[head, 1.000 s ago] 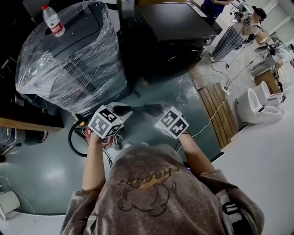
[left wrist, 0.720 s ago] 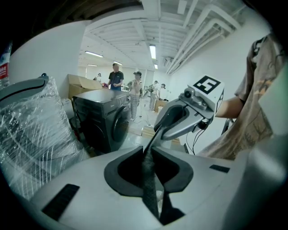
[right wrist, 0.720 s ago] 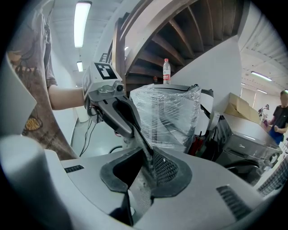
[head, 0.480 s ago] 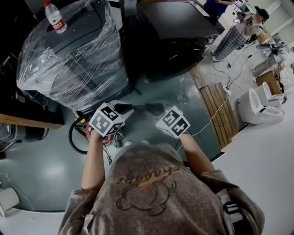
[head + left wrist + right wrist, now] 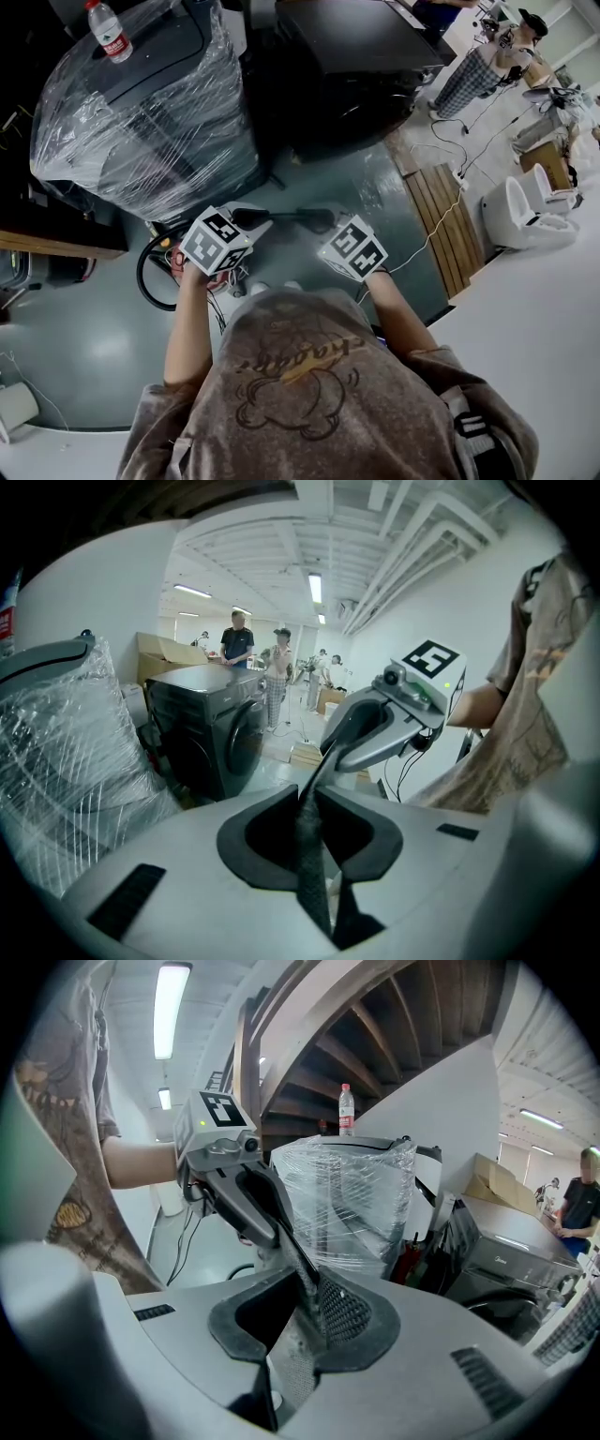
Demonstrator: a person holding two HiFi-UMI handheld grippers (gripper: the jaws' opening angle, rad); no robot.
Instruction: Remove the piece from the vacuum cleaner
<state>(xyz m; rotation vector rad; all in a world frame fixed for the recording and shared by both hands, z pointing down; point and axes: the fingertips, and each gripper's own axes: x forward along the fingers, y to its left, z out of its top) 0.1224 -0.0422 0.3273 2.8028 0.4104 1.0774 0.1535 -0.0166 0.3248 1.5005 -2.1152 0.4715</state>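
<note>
Nothing of note had shifted over the last second: both tools stayed where they were, just on the near side of the wrapped machine (image 5: 141, 122), and only the view from the person's head had drifted a little.

The left tongs (image 5: 309, 803) were clamped on one end of the piece (image 5: 284, 216), a thin dark strip standing on edge between the pads. The right tongs (image 5: 307, 1309) were clamped on its other end, where the strip looked grey and finely textured. So the piece hung in a short, nearly level span between the two tips, above the floor (image 5: 94, 347) and close to the foot of the wrapped machine, touching nothing else that I could see. The left tongs were the nearer pair to the wrapped machine's corner, with the right tongs further out from it.

A black hose (image 5: 142, 279) curled on the floor at the base of the wrapped machine, beside the left tongs, with a red part (image 5: 176, 265) just inside its loop. I could not tell what the hose ran to. A water bottle (image 5: 110, 31) stood upright on top of the wrapped machine. A dark washing machine (image 5: 356, 56) stood right beside the wrapped machine, on the side away from the hose. Well beyond that, a bystander (image 5: 478, 66) stood on the open floor. Both bare forearms reached forward from a brown printed shirt (image 5: 300, 375).
</note>
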